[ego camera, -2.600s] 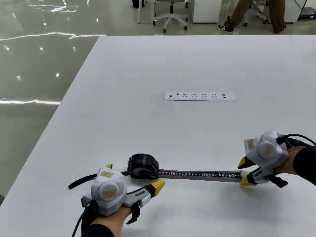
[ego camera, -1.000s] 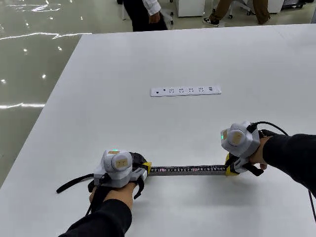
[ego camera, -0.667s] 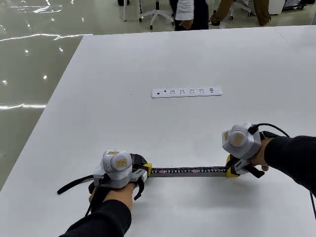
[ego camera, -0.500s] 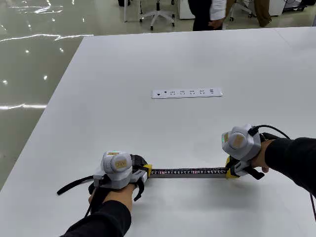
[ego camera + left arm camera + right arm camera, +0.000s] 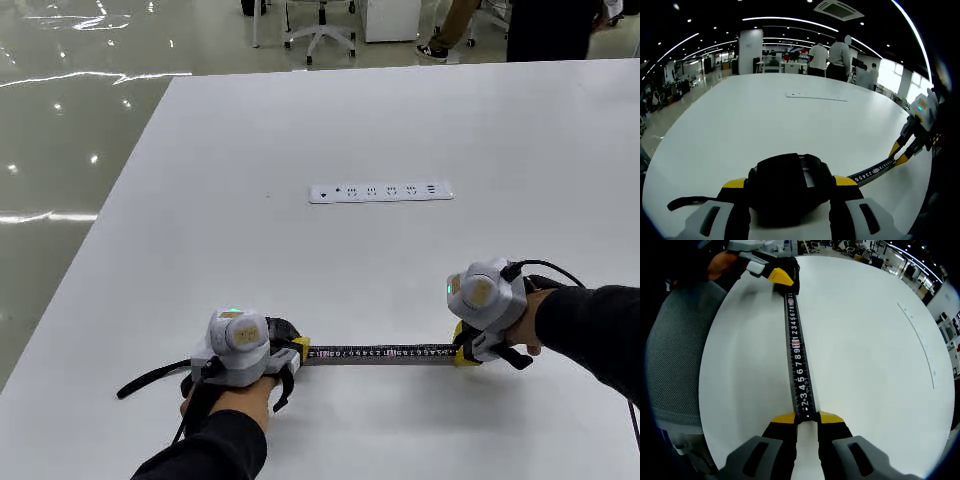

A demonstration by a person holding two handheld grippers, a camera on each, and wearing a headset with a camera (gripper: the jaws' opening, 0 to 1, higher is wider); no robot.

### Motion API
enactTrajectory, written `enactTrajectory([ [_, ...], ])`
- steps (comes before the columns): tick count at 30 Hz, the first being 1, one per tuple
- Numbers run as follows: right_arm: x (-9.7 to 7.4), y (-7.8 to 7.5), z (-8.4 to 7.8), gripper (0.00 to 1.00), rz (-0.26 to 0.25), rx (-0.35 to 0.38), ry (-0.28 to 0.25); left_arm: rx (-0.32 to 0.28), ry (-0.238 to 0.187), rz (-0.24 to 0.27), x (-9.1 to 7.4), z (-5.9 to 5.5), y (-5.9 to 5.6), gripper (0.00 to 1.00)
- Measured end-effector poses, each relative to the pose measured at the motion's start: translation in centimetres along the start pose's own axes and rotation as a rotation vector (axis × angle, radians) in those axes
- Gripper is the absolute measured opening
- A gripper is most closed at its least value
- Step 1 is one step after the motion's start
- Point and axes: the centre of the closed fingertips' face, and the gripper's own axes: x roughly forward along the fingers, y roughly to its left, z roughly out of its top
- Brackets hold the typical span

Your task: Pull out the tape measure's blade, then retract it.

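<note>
A: Where is the case (image 5: 283, 328) held?
B: At 7 o'clock on the worktop (image 5: 400, 120), clamped between the fingers (image 5: 735, 183) of the left gripper (image 5: 790, 181), which are spread to its width.
A: And the blade (image 5: 796, 350)?
B: Its tip is pinched by the right gripper (image 5: 806, 418), fingers nearly shut. It should be kept straight and low and fed back toward 9 o'clock, never released.

Open-plan office, swivel chair (image 5: 320, 35), glossy floor (image 5: 80, 120), ceiling light strips (image 5: 780, 18), long white table (image 5: 250, 150)
</note>
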Motion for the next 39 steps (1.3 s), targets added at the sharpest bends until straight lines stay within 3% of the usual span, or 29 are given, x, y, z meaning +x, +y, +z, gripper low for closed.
enactTrajectory([
  [39,0.9,0.2,3.1,0.11,-0.009,0.009,-0.044,-0.012,0.01,-0.004,0.1,0.0,-0.2,0.61],
])
